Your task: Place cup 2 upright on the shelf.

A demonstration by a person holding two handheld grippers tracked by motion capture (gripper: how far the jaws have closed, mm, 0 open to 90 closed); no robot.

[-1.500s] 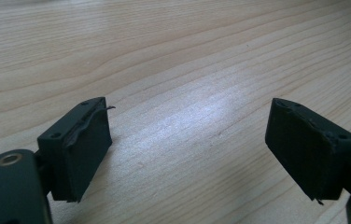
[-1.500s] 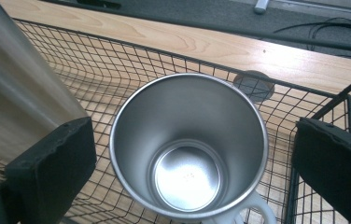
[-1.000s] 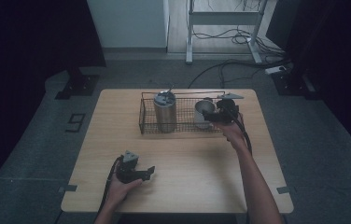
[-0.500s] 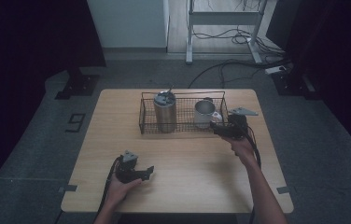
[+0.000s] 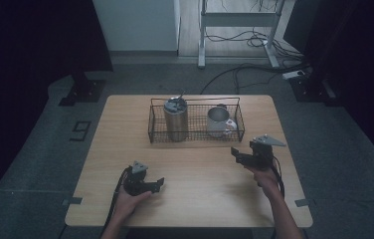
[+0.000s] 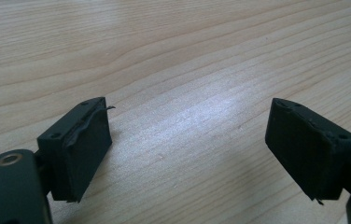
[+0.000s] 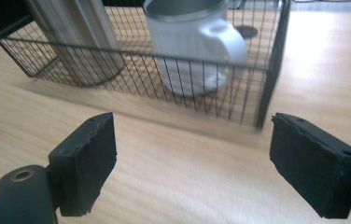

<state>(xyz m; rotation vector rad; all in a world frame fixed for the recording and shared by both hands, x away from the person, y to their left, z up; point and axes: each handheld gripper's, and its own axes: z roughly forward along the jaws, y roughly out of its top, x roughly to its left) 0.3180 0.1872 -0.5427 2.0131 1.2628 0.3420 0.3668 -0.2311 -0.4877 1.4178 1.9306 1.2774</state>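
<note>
The right hand-held gripper [image 5: 235, 153], its jaws wide apart and empty, hangs just before the wire basket [image 5: 234, 132] holding the white mug [image 5: 219, 121], so a careless push forward could hit the wire and shove the basket on the tabletop [image 5: 200, 199]

I see a wooden table [image 5: 195, 164] carrying a wire basket [image 5: 196, 135] near its far edge; the left gripper [image 5: 156, 184] seems to rest on it.
</note>
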